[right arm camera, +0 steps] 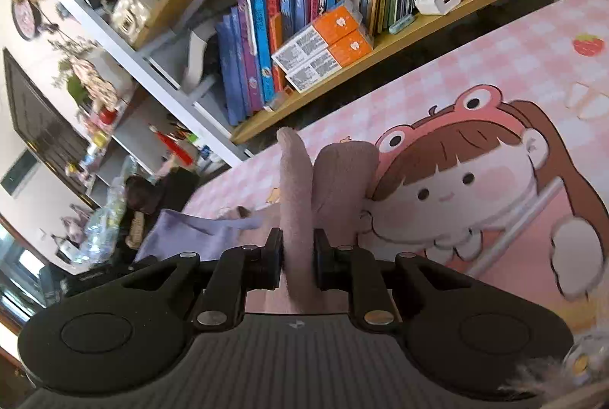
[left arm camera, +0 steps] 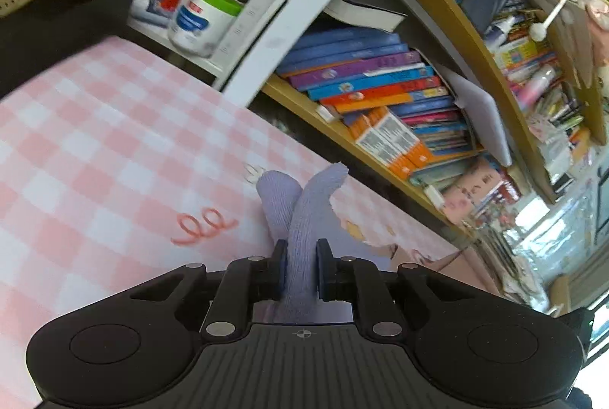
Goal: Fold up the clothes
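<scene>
while my left claw (left arm camera: 300,270) pinches the lilac sock (left arm camera: 304,218) and my right claw (right arm camera: 298,257) pinches the pink sock (right arm camera: 295,188), both lifted above the checked tabletop (left arm camera: 95,142), i'd keep tension even and lower slowly.

A lavender ribbed garment (left arm camera: 300,237) is being pinched upright above the pink checked mat, while a fuzzy mauve-pink garment (right arm camera: 298,203) is being clamped likewise.
</scene>
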`<state>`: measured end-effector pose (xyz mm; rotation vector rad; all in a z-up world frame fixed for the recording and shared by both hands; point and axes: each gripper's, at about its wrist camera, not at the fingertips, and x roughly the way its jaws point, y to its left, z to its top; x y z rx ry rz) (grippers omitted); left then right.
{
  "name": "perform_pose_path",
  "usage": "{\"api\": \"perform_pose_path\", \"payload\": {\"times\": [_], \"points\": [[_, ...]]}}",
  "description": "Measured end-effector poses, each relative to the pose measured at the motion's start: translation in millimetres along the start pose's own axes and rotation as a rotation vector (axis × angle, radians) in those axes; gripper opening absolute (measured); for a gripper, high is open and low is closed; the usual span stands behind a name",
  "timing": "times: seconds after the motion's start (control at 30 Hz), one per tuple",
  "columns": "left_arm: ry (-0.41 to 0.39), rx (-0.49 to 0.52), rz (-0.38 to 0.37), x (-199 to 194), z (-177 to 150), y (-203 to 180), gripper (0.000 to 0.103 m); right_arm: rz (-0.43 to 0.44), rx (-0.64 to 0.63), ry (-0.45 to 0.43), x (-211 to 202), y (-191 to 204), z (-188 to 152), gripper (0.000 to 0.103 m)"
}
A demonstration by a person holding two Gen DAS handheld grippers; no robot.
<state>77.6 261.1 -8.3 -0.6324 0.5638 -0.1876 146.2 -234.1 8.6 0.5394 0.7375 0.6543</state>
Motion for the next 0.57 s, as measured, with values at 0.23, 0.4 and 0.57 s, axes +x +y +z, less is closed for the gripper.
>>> {"api": "perform_pose_path", "payload": {"times": [0.23,0.4,0.57], "points": [[0.001,-0.007,0.036,8.3,-5.9,18.4,0.014,-0.135,-0.090,0.070,16.1,-9.9,-7.3,0.017],[-0.004,-0.013,0.038,11.6,-10.9,25.9,0.014,-0.115,-0.103,0.064,17.1,-19.5,-10.8,0.023],[-0.019,-0.019,0.039,12.8,-16.3,31.7,0.018,-0.103,-0.138,0.045,17.3,-21.4,-14.8,0.023]]}}
